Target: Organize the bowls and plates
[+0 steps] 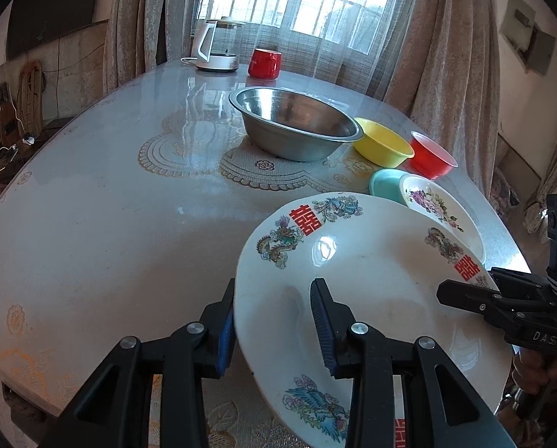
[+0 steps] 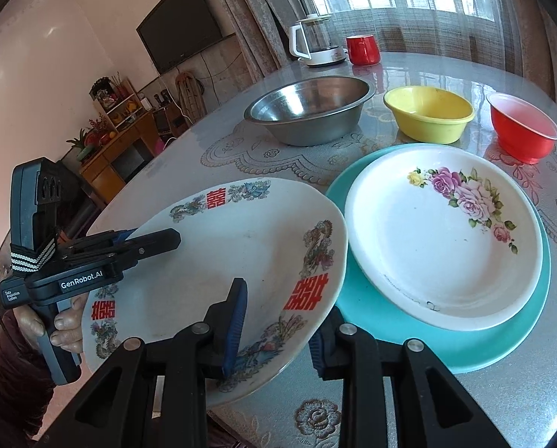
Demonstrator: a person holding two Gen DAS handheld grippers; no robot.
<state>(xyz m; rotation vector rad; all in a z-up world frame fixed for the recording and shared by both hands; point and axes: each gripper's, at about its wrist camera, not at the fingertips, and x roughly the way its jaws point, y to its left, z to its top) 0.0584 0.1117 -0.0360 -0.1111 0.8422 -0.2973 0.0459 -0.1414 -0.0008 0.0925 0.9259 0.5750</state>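
Observation:
A white plate with dragon and red character prints (image 1: 371,280) (image 2: 248,246) is held tilted above the table's near edge. My left gripper (image 1: 274,321) straddles its left rim, one finger under and one over, jaws apart. My right gripper (image 2: 278,324) straddles its right rim the same way. Each gripper also shows in the other's view: the left (image 2: 155,240), the right (image 1: 465,295). A white rose plate (image 2: 442,239) (image 1: 438,205) lies on a teal plate (image 2: 502,339) (image 1: 384,183) to the right.
A steel bowl (image 1: 297,127) (image 2: 312,108), a yellow bowl (image 1: 382,142) (image 2: 427,112) and a red bowl (image 1: 433,155) (image 2: 520,127) stand in a row behind. A kettle (image 1: 218,46) and a red mug (image 1: 265,62) stand at the far edge by the window.

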